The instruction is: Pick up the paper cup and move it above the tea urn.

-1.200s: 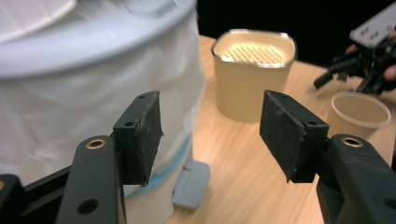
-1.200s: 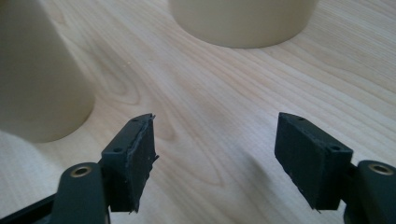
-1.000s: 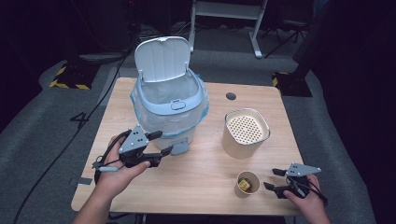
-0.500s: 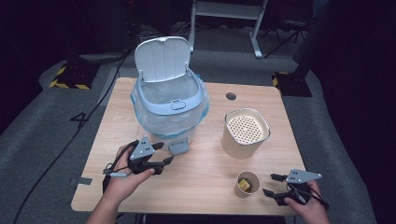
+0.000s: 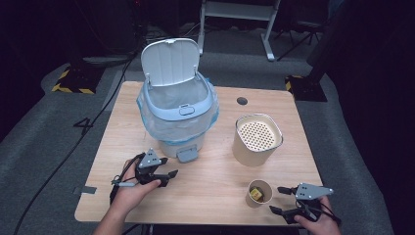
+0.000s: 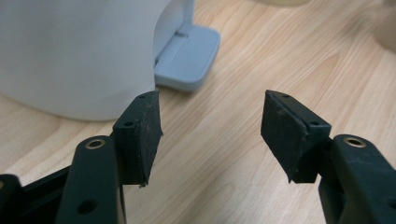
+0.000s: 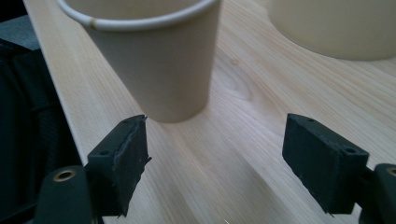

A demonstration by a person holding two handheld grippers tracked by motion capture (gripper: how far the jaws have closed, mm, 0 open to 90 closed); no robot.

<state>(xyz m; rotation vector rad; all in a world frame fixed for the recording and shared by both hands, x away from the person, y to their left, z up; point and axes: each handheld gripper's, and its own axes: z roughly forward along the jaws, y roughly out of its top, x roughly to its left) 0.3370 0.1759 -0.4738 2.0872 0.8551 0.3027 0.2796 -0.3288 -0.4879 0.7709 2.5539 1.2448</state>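
Note:
A white pedal bin (image 5: 177,112) with a blue rim, a clear liner and its lid up stands at the table's middle left; its blue pedal (image 5: 186,155) (image 6: 187,56) faces me. My left gripper (image 5: 169,177) (image 6: 211,136) lies low on the table just in front of the bin, open and empty. A small paper cup (image 5: 259,192) (image 7: 149,56) with something yellow inside stands near the front edge. My right gripper (image 5: 279,200) (image 7: 215,158) sits right of the cup, open, its jaws pointing at the cup's base without touching it.
A tan cylinder (image 5: 257,139) with a perforated white top stands behind the cup. A dark round hole (image 5: 242,101) marks the table's far side. The wooden table (image 5: 215,181) ends close in front of both grippers. Dark floor and cables surround it.
My left gripper has drawn back toward me and to the right, lower on the table in front of the bin. The right gripper shifted slightly toward the front edge.

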